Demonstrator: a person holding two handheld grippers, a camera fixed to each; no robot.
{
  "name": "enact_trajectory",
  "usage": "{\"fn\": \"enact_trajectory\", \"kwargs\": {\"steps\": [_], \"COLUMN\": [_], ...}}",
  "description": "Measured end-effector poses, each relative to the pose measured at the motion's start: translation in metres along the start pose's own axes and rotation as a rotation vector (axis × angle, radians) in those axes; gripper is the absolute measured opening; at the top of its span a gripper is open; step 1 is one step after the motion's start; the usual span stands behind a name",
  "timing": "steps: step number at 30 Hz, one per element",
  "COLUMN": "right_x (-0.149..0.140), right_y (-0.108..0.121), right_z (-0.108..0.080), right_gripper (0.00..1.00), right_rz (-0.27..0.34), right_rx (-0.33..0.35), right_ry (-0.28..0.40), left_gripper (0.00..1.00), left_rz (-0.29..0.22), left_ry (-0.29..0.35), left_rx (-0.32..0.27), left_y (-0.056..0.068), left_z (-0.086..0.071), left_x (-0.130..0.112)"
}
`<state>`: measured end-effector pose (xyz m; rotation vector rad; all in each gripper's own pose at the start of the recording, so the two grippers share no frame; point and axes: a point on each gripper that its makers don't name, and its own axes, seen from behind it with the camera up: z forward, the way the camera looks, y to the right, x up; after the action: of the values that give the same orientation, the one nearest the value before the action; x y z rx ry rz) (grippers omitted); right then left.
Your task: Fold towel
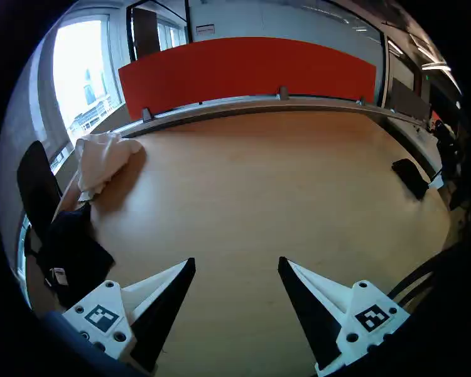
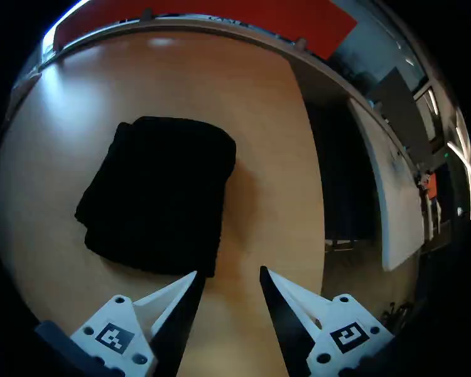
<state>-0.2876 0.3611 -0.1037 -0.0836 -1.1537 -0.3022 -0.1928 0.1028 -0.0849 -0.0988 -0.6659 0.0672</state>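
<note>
Four fingers [image 1: 166, 295], paired, apart; one black towel [image 2: 160, 195]; one cream cloth [image 1: 103, 160]

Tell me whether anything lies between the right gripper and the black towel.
Nothing visible does. In the right gripper view the right gripper, fingers apart, points at the black towel, which lies on the wooden table just ahead of its fingertips. Only bare tabletop shows around the towel's near edge.

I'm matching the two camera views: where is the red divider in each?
Left gripper view: the red divider spans the top centre, behind the table.
Right gripper view: it runs along the top, ending upper right.
Shared landmark: the table in front of it.
</note>
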Motion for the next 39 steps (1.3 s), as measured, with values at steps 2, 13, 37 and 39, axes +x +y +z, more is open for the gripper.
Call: {"fn": "enact_trajectory", "kwargs": {"steps": [2, 13, 37, 39], "right_x": [0.000, -0.003, 0.017, 0.021], "right_y": [-0.001, -0.009, -0.028, -0.032], "right_z": [-0.001, -0.012, -0.036, -0.038], "right_gripper": [0.66, 0.71, 0.93, 0.94], "right_rz": [-0.001, -0.007, 0.146, 0.180], "right_rx": [0.003, 0.016, 0.046, 0.061], "right_ry": [0.001, 0.012, 0.096, 0.110], "left_gripper": [0.98, 0.98, 0.98, 0.98], "left_rz": [-0.001, -0.006, -0.015, -0.016], "left_ry": [0.001, 0.012, 0.038, 0.042], "left_rx": [-0.001, -0.011, -0.026, -0.026], "left_y": [0.000, 0.003, -0.001, -0.001], "left_z": [0.000, 0.001, -0.001, -0.001], "left_x": [0.000, 0.003, 0.007, 0.008]}}
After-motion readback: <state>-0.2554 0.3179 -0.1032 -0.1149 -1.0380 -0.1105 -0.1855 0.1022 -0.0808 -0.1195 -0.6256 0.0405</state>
